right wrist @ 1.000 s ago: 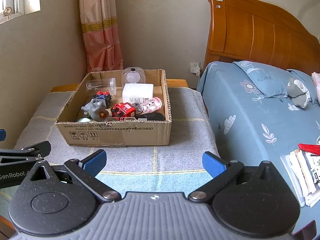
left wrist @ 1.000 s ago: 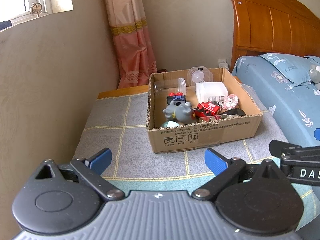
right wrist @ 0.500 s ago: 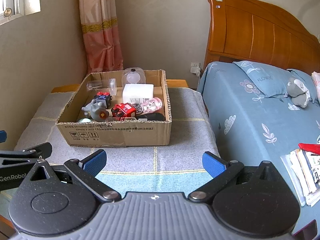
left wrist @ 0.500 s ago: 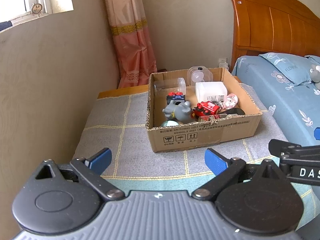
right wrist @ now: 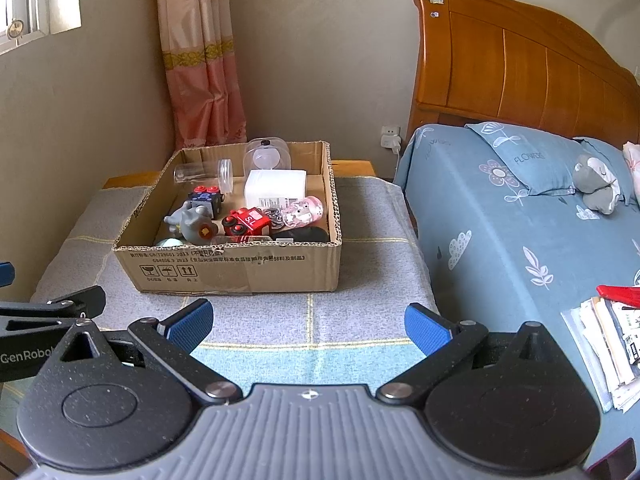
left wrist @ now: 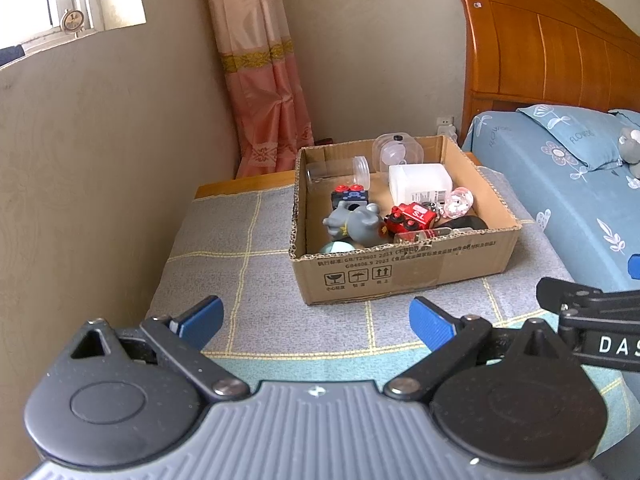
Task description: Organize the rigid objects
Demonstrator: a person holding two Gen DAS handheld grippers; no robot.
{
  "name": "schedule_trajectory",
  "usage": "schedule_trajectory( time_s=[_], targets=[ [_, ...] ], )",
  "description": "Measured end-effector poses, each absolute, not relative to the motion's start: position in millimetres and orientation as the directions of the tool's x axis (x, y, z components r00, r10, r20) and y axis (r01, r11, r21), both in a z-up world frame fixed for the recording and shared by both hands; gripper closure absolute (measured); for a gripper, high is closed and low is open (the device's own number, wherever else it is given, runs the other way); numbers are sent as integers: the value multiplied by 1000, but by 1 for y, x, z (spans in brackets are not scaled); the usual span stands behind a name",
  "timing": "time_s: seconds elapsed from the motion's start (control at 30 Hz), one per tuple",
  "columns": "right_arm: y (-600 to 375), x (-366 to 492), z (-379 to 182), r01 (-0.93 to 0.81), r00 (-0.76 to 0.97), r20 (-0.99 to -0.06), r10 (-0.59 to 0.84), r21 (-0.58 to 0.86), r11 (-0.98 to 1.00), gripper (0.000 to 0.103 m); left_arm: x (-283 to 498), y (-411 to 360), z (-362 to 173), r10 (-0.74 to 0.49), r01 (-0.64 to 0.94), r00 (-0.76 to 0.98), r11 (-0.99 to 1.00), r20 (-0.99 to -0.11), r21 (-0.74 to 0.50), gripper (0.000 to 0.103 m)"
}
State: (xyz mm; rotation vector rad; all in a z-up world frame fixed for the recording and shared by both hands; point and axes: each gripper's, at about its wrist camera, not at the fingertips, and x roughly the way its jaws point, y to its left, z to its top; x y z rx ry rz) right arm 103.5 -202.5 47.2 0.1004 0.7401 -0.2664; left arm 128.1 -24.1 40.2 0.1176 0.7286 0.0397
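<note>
While both claws, left [left wrist: 316,314] and right [right wrist: 308,320], are held apart and empty near the table's [right wrist: 360,208] front edge, the cardboard box [right wrist: 240,268] of jumbled toys sits beyond. One exposed item, likely the red toy car [right wrist: 246,220], should be approached from above, well clear of the box walls.

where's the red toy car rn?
The red toy car lies inside the cardboard box, near its front wall, between the grey elephant figure and the pink figurine, in front of the white container.
</note>
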Motion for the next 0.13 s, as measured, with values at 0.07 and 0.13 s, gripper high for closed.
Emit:
schedule_trajectory(
  time_s=[0.07, 0.13],
  targets=[
    [-203, 104, 47, 275, 707, -678, -203, -2, 962, 0, 128, -25, 41, 77, 6, 746, 993, -662, 122, 4],
    [-202, 103, 47, 274, 708, -677, -203, -3, 962, 0, 127, -26, 41, 77, 6, 747, 992, -661, 123, 4]
  ],
)
